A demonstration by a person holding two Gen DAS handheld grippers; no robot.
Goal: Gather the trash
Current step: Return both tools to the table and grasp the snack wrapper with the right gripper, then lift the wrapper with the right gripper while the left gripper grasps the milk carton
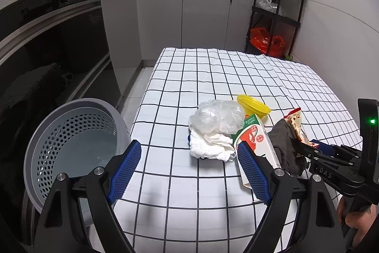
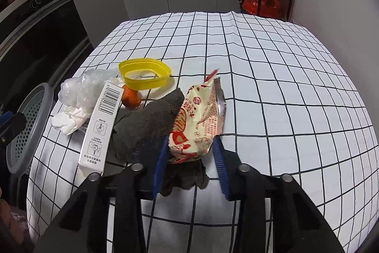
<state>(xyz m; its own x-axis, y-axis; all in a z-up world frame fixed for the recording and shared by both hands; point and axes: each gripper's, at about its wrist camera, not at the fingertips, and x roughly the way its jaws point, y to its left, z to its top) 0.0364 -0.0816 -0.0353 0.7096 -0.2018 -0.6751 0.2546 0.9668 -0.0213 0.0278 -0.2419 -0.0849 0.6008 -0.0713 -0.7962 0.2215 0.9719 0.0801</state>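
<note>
Trash lies on the checked tablecloth [image 1: 213, 77]: a clear plastic bag [image 1: 218, 116], a white tissue [image 1: 208, 146], a white and red carton [image 1: 255, 139], a dark grey cloth [image 2: 146, 122], a yellow tub [image 2: 144, 74], an orange scrap [image 2: 130, 97] and a cream and red snack wrapper [image 2: 196, 120]. My left gripper [image 1: 187, 158] is open and empty, above the table's near left part. My right gripper [image 2: 189, 155] has its jaws around the wrapper's near end, resting over the grey cloth; whether they press it is unclear. The right gripper also shows in the left wrist view [image 1: 308, 147].
A grey perforated bin [image 1: 71, 141] stands on the floor by the table's left edge, seemingly empty. A black oven front [image 1: 47, 51] is on the left. Grey cabinets [image 1: 189, 16] and a black shelf cart [image 1: 277, 11] stand behind the table.
</note>
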